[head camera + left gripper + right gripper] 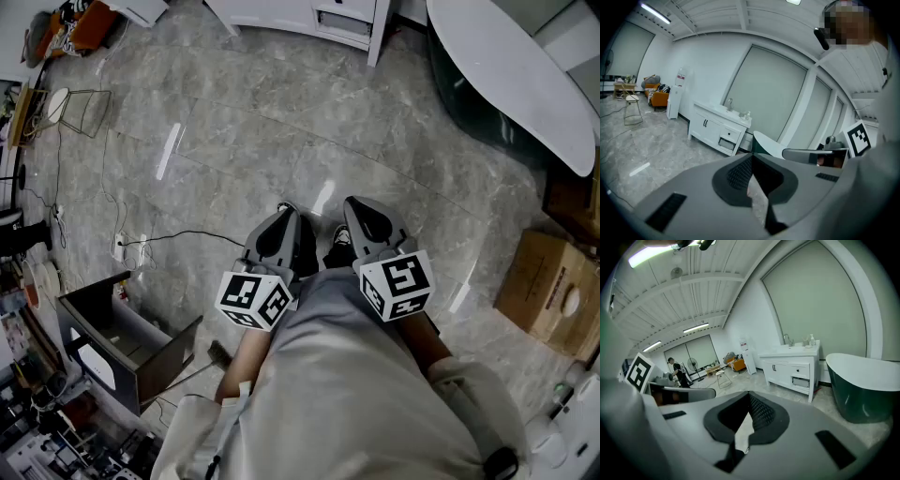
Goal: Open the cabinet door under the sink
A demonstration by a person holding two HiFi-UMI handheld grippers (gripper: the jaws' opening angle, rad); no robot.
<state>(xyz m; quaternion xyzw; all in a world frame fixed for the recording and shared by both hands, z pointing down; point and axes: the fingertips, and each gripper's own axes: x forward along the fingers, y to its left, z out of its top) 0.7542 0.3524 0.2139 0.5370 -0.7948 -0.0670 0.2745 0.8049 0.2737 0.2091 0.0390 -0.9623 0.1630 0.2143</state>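
Observation:
The white sink cabinet [323, 17] stands far off at the top edge of the head view. Its two doors with dark handles [705, 124] are closed, and they also show in the right gripper view as the doors [774, 368]. A sink with a tap [787, 340] sits on top. My left gripper [284, 210] and right gripper [356, 203] are held side by side close to my body, above the marble floor and far from the cabinet. Both are shut with nothing between their jaws, as the left gripper [752, 157] and right gripper [750, 395] show in their own views.
A dark green bathtub [506, 66] with a white rim lies to the cabinet's right. A cardboard box [551, 292] sits at the right, and a dark open box [111, 339] at the lower left. Cables [127, 239] trail over the floor at left, near a wire stool [82, 110].

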